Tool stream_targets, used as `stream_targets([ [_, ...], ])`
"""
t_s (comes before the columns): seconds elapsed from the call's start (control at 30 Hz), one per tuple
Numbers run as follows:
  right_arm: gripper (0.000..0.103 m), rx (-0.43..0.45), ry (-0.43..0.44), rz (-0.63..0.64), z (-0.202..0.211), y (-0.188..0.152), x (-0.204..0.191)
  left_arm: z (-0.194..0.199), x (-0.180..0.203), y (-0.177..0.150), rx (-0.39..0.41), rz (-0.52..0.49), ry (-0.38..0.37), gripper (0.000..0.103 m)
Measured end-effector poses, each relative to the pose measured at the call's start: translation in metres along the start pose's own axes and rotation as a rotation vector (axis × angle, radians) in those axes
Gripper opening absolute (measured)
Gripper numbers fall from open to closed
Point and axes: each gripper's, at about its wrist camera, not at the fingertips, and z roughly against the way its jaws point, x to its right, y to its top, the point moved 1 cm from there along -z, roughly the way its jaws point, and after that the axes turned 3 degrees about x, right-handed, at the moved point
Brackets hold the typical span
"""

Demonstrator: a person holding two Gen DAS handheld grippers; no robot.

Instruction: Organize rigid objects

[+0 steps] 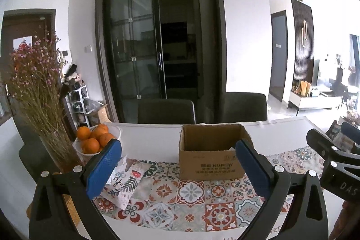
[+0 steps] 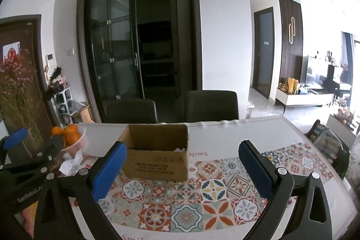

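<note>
Left wrist view: left gripper jaws spread, empty.
Right gripper: jaws spread, empty.
Cardboard box: upright, mouth up, mid-counter; open room around.

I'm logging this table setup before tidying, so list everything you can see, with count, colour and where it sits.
cardboard box: one, brown, open-topped, on the patterned mat, mid-table
patterned mat: one, multicoloured tile print, on the near part of the table
oranges: several, orange, in the basket
basket: one, white, far left on the table
dried flowers: one bunch, pink and tan, in a glass vase at left
chairs: two, dark, behind the table
left gripper: one, black with blue pads, open, empty
right gripper: one, same colours, open, empty
</note>
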Motion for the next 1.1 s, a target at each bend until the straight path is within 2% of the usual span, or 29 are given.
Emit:
stream_targets([
  [0.27, 0.101, 0.028, -0.003, 0.010, 0.016, 0.002, -0.002, 0.012, -0.001, 0.003, 0.025, 0.000, -0.014, 0.103],
  [1.1, 0.101, 0.036, -0.014, 0.012, 0.023, 0.001, -0.007, 0.020, -0.002, 0.005, 0.055, -0.011, -0.014, 0.103],
])
